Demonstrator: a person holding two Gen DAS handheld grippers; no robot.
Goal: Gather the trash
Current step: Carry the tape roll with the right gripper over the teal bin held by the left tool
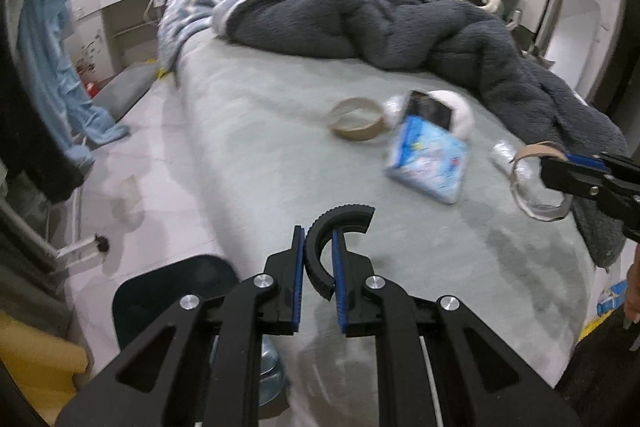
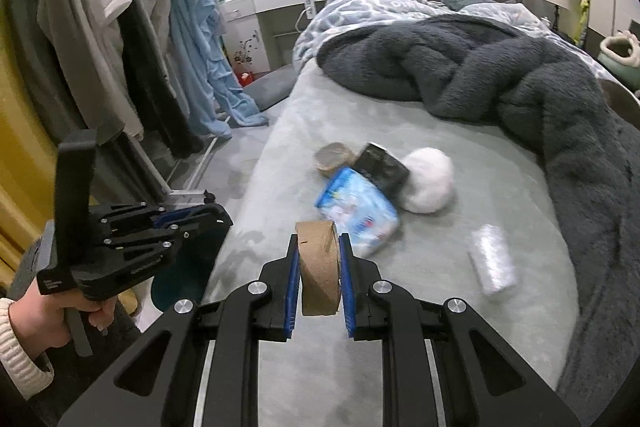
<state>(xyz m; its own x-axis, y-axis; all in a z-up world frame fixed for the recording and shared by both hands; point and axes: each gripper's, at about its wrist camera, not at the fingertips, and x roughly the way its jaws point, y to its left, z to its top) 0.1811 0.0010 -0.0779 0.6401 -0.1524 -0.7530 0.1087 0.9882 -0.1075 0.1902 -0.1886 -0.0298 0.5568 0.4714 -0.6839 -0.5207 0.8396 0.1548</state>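
Note:
My left gripper (image 1: 319, 259) is shut on a black C-shaped plastic piece (image 1: 340, 227) and holds it above the bed's near edge. My right gripper (image 2: 319, 267) is shut on a brown cardboard tape roll (image 2: 319, 267); in the left wrist view this roll (image 1: 536, 187) hangs at the right gripper (image 1: 560, 169). On the bed lie another tape ring (image 1: 357, 119) (image 2: 334, 155), a blue-and-white packet (image 1: 428, 159) (image 2: 356, 211), a black box (image 2: 382, 167), a white fluffy ball (image 2: 428, 181) and a clear wrapper (image 2: 492, 259).
A dark grey blanket (image 2: 500, 83) is heaped across the far and right side of the grey-green bed (image 2: 440, 307). A dark teal bin (image 1: 168, 291) (image 2: 180, 279) stands at the bed's near left corner. Clothes hang on a rack (image 2: 120, 47) at the left.

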